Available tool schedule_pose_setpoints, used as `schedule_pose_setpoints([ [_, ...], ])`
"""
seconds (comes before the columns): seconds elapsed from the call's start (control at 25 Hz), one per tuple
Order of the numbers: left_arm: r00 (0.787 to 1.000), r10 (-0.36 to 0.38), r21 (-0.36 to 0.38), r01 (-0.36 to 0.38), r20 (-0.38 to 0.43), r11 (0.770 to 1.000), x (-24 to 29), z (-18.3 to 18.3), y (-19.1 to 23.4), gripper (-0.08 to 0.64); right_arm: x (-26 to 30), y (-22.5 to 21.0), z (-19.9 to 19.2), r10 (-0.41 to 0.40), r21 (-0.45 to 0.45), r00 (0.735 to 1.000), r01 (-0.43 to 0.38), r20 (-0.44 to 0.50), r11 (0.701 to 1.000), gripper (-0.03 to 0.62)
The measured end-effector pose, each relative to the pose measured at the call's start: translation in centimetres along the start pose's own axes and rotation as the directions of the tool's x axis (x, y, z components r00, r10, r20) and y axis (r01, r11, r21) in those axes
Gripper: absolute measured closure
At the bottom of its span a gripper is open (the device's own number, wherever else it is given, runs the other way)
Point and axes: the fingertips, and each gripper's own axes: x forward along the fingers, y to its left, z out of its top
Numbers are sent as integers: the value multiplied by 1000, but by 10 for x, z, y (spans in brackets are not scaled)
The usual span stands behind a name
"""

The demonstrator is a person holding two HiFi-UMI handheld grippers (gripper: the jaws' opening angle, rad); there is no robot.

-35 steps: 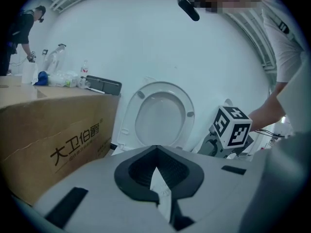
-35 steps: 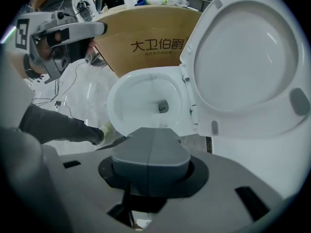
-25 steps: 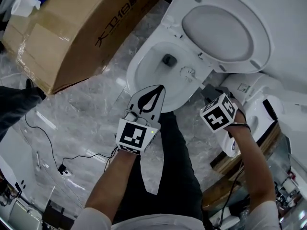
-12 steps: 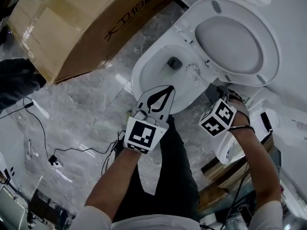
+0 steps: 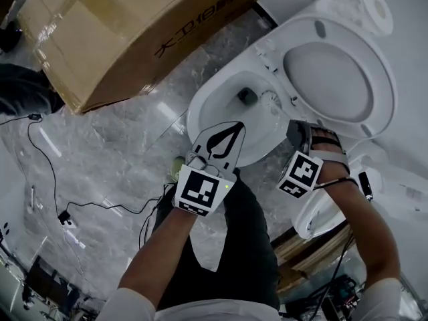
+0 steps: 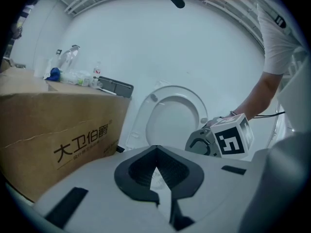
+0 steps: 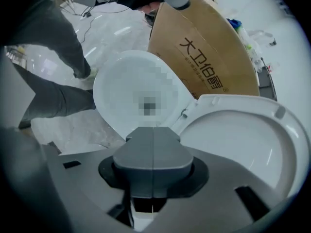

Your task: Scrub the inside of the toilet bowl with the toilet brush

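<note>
The white toilet bowl (image 5: 200, 105) stands open with its lid (image 5: 334, 72) raised. A white brush head (image 5: 269, 99) rests inside the bowl at its back right, beside the dark drain (image 5: 247, 95). Its handle runs toward my right gripper (image 5: 294, 128), which hangs over the bowl's right rim. That gripper's jaws meet along one seam (image 7: 153, 130), and the brush is hidden below them. My left gripper (image 5: 234, 127) hovers over the front rim, tips touching (image 6: 156, 148), holding nothing.
A big cardboard box (image 5: 134, 25) lies on the marble floor left of the toilet. A black cable (image 5: 47, 179) trails across the floor. A white rounded container (image 5: 313, 212) sits under my right arm. A dark trouser leg (image 5: 27, 89) stands at the left.
The head camera has swung, so the toilet sits further right in the picture. The right gripper's cube has turned and dropped lower. The left gripper stays over the front rim.
</note>
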Motion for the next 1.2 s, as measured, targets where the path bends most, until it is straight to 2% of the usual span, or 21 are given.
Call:
schedule_pose_setpoints([
  [0.28, 998, 56, -25, -55, 34, 998, -6, 5, 23, 552, 0, -28, 28, -79, -185, 996, 83, 30, 979, 436],
  [0.52, 994, 99, -43, -96, 53, 994, -12, 9, 42, 552, 1, -48, 53, -101, -263, 993, 113, 59, 958, 436],
  [1.0, 991, 121, -34, -119, 65, 992, -17, 15, 61, 552, -4, -65, 91, -118, -309, 988, 142, 95, 940, 434],
  [1.2, 992, 116, -23, -115, 56, 993, -22, 18, 59, 552, -5, -60, 95, -101, -263, 989, 126, 106, 956, 434],
])
